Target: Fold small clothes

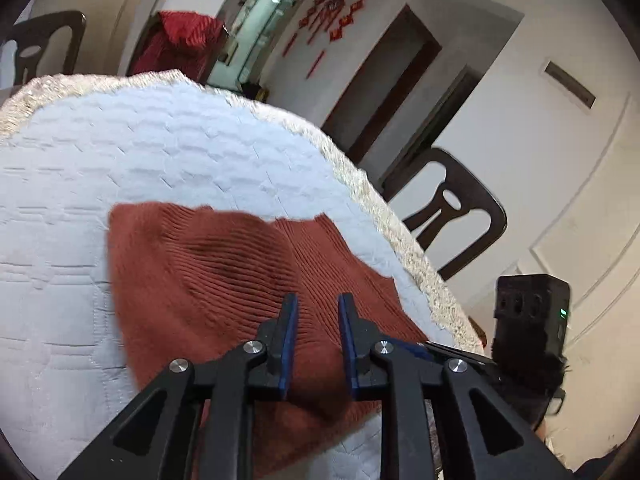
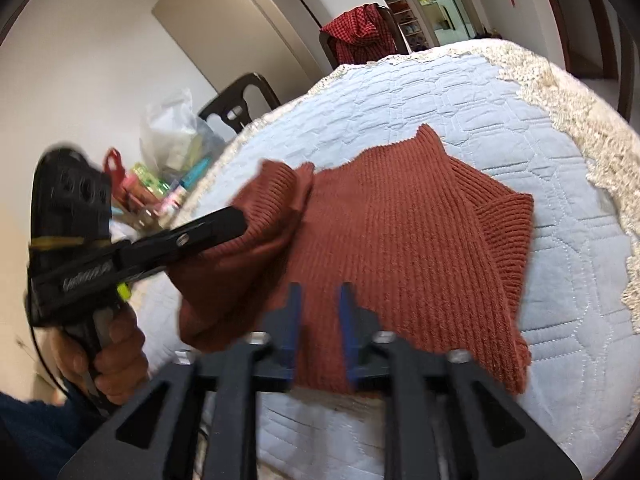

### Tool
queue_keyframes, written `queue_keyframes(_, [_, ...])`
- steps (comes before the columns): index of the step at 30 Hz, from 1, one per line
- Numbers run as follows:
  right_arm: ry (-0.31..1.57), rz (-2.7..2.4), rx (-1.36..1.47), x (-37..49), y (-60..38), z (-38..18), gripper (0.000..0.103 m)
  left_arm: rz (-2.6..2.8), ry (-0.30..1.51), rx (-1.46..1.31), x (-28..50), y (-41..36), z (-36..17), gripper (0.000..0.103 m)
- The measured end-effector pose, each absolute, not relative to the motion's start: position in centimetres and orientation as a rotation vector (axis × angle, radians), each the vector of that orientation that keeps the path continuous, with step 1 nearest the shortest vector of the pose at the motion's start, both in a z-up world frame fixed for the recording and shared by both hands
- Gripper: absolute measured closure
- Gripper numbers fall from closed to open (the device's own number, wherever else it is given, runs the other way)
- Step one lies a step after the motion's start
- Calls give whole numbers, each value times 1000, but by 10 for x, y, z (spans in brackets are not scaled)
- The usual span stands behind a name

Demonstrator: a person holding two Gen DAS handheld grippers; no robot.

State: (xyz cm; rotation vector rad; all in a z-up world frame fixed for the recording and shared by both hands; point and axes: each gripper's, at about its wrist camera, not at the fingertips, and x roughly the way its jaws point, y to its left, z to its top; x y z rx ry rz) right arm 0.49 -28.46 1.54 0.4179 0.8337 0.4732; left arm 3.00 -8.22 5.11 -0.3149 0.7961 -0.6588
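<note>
One rust-red ribbed knit garment (image 2: pixel 404 236) is spread on the pale quilted cover (image 2: pixel 560 300) of the desk, its near left part lifted into a fold. That lifted fold is clamped in the jaws of the left gripper (image 2: pixel 240 216), seen from the right wrist view. The right gripper (image 2: pixel 320 304) is held above the garment's near edge, jaws apart. Dark chairs (image 1: pixel 452 216) are seen beyond the fringed desk edge.

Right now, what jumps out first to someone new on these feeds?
The rust-red knitted sweater spread on the pale blue quilted table cover. The left gripper lifts a bunched sleeve at the sweater's left edge. The right gripper hovers over the near hem, jaws parted.
</note>
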Motion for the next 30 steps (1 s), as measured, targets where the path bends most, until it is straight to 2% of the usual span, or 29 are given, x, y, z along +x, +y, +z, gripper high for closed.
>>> queue_keyframes(1, [827, 486, 447, 5, -286, 16, 60, -636, 780, -309, 28, -78, 54, 80])
queue_keyframes(2, [817, 507, 489, 7, -289, 18, 59, -605, 762, -303, 24, -69, 57, 80])
queue_keyframes(8, [823, 603, 608, 21, -284, 20, 58, -442, 758, -245, 27, -40, 48, 80])
queue_keyframes(19, [1020, 673, 772, 64, -262, 1, 58, -400, 775, -185, 29, -45, 30, 80])
queue_keyframes(24, [1044, 662, 717, 72, -253, 1, 58, -397, 771, -160, 30, -50, 30, 80])
queue_keyframes(25, [1048, 658, 704, 73, -252, 1, 60, -395, 771, -158, 30, -51, 31, 80])
queue_keyframes(28, [1056, 650, 663, 76, -245, 0, 86, -391, 770, -152, 31, -51, 30, 80])
queue_keyframes(30, [1053, 641, 643, 79, -242, -1, 87, -389, 773, -153, 32, -52, 29, 80])
